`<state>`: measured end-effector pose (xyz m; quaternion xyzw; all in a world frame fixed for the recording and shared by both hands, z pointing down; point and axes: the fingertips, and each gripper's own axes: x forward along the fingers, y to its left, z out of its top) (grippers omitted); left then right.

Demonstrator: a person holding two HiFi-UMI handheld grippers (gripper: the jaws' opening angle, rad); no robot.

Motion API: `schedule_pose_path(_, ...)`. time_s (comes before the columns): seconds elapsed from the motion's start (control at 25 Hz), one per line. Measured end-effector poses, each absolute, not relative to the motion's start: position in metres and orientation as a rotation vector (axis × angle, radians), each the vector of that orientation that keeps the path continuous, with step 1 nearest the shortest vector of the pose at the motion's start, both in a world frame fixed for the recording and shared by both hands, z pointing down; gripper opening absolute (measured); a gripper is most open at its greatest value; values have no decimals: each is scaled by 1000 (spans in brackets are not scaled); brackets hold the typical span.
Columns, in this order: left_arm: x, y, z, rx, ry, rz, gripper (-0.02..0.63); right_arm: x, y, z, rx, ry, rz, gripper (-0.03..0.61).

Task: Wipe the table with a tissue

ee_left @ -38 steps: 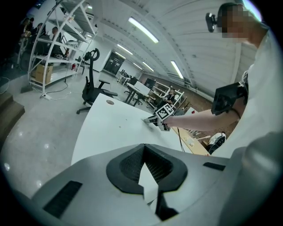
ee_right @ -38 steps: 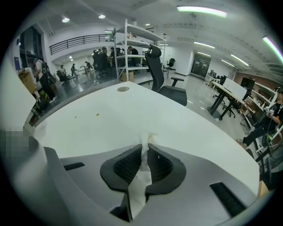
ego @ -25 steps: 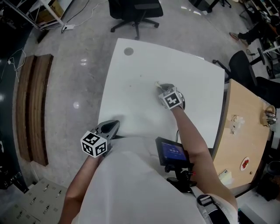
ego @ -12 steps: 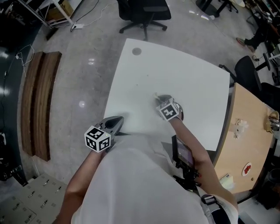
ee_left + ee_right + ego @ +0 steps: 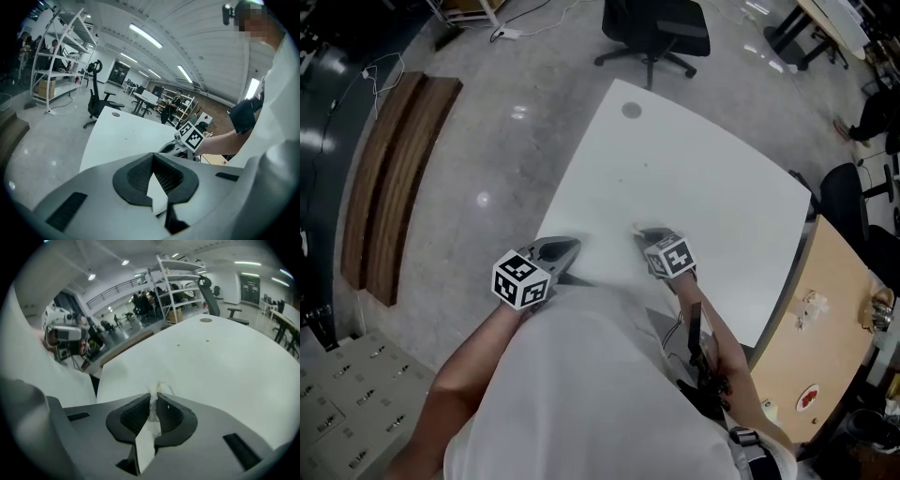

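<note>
A wide white table (image 5: 703, 178) fills the middle of the head view. My right gripper (image 5: 641, 234) rests low on it near the front edge, shut on a crumpled white tissue (image 5: 636, 228). In the right gripper view the tissue (image 5: 161, 389) is pinched between the dark pads (image 5: 136, 413) and pokes out onto the table (image 5: 211, 362). My left gripper (image 5: 573, 247) hovers at the table's front left edge, shut with nothing in it. The left gripper view shows its jaws (image 5: 153, 157) closed, and the right gripper (image 5: 174, 148) beyond them on the table (image 5: 122, 133).
A black office chair (image 5: 661, 28) stands past the far edge. A wooden table (image 5: 825, 328) with small items adjoins on the right. Wooden boards (image 5: 394, 178) lie on the floor at left. A grey round cap (image 5: 631, 110) sits in the table's far corner. A metal rack (image 5: 61, 56) stands far left.
My right gripper has slid with the tissue across the table toward me and the front edge. The left gripper has stayed where it was.
</note>
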<state>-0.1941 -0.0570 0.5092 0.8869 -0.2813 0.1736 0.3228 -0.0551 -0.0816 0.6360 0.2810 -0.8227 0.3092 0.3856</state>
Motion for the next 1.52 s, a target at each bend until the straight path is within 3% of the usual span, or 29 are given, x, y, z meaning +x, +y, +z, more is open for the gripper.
schedule_pose_path(0.16, -207, -55, 510, 2323, -770, 459, 6, -51, -113, 620, 898, -2192, 902, 46)
schedule_pose_path(0.6, -251, -59, 516, 2254, -857, 412, 6, 12, -251, 617, 1288, -2076, 711, 46)
schedule_pose_path(0.96, -274, -60, 521, 2210, -880, 389, 6, 7, -285, 639, 1164, -2000, 535, 46)
schedule_pose_path(1.52, -270, -66, 522, 2228, -815, 390, 7, -36, -250, 635, 916, -2030, 463, 44)
